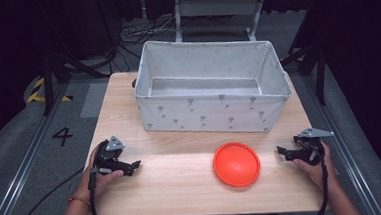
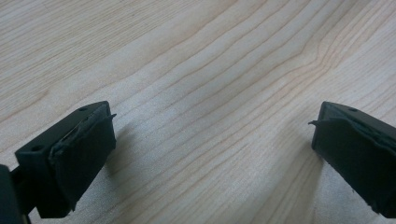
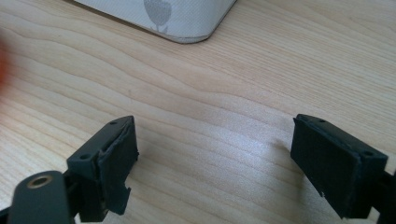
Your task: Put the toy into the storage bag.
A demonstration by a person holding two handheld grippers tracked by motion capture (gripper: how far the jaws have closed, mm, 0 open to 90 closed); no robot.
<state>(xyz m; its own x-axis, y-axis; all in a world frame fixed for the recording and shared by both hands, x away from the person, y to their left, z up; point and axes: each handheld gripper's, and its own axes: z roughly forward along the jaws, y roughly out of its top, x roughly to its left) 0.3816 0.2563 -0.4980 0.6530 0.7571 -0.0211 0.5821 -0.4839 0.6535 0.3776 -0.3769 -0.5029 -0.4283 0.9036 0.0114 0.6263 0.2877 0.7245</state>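
Observation:
An orange round disc [image 1: 236, 164] lies flat on the wooden table [image 1: 183, 183], right of the middle near the front. Behind it stands a large white fabric bin [image 1: 210, 86] with grey prints, nothing visible inside. My left gripper [image 1: 135, 166] rests at the front left, held by a hand, jaws pointing right; it is open [image 2: 212, 135] over bare wood. My right gripper [image 1: 283, 153] rests at the front right, jaws pointing left toward the disc, a short gap away. It is open [image 3: 215, 154] with nothing between its jaws; the bin's corner [image 3: 187, 21] shows ahead.
The table is narrow, with edges close to both hands. Grey floor with rails [image 1: 22, 168], a painted number 4 [image 1: 62, 136] and cables [image 1: 139, 33] surround it. A white frame [image 1: 217, 10] stands behind the bin.

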